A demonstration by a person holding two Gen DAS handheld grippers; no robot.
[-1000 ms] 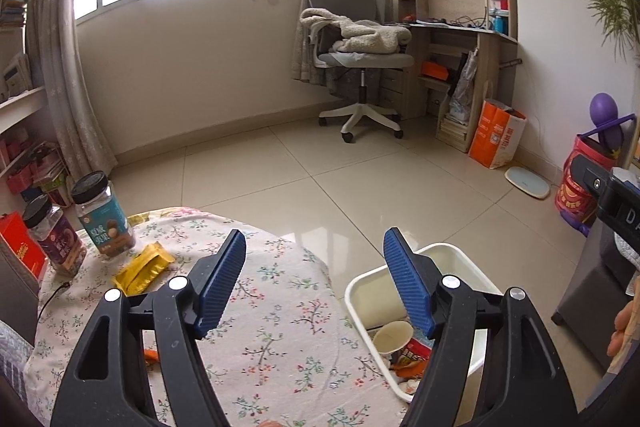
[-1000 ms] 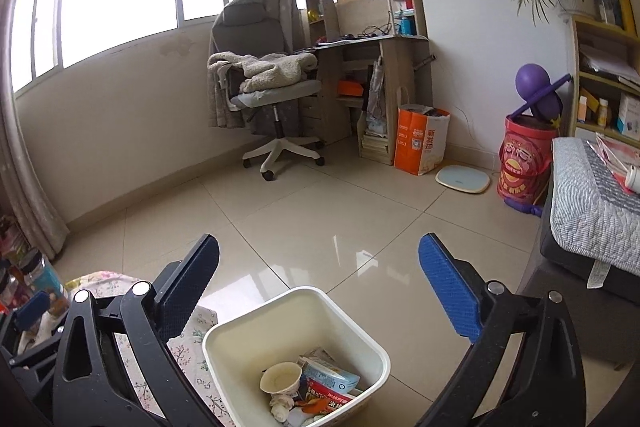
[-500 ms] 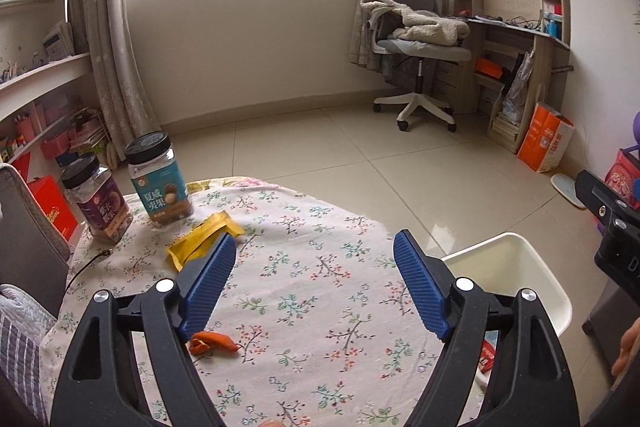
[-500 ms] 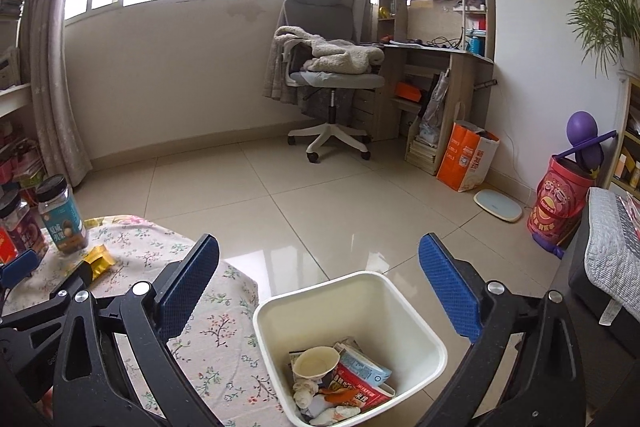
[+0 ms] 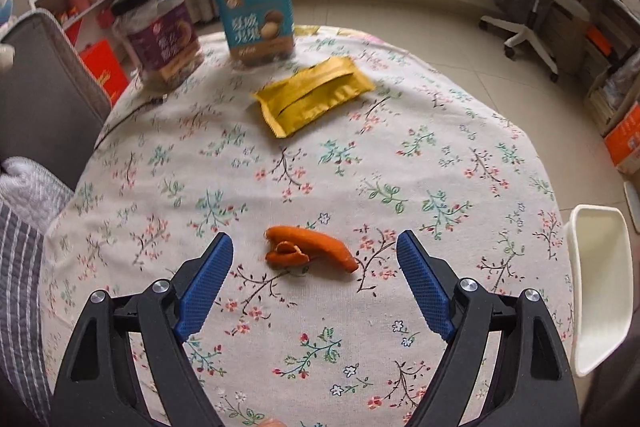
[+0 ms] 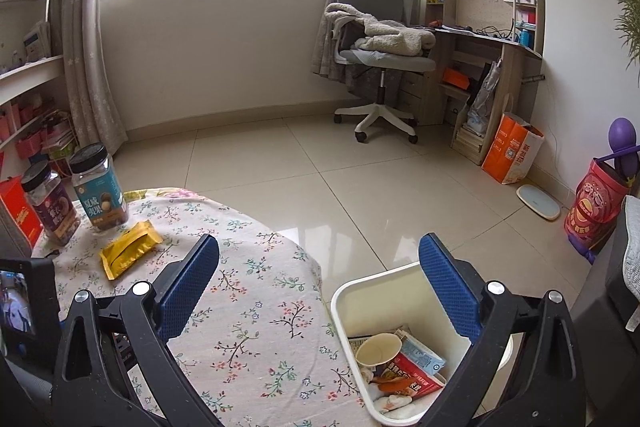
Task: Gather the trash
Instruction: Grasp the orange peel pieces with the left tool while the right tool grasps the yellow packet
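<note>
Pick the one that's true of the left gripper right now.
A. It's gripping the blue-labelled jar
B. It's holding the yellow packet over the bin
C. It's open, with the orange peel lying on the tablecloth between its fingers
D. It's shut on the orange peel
C: the left gripper has its jaws spread wide, and the orange peel lies on the tablecloth between the fingers, touched by neither.

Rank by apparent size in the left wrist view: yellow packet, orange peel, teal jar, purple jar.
1. Yellow packet.
2-3. Teal jar and purple jar look alike; unranked.
4. Orange peel, smallest despite lying nearest the camera.
</note>
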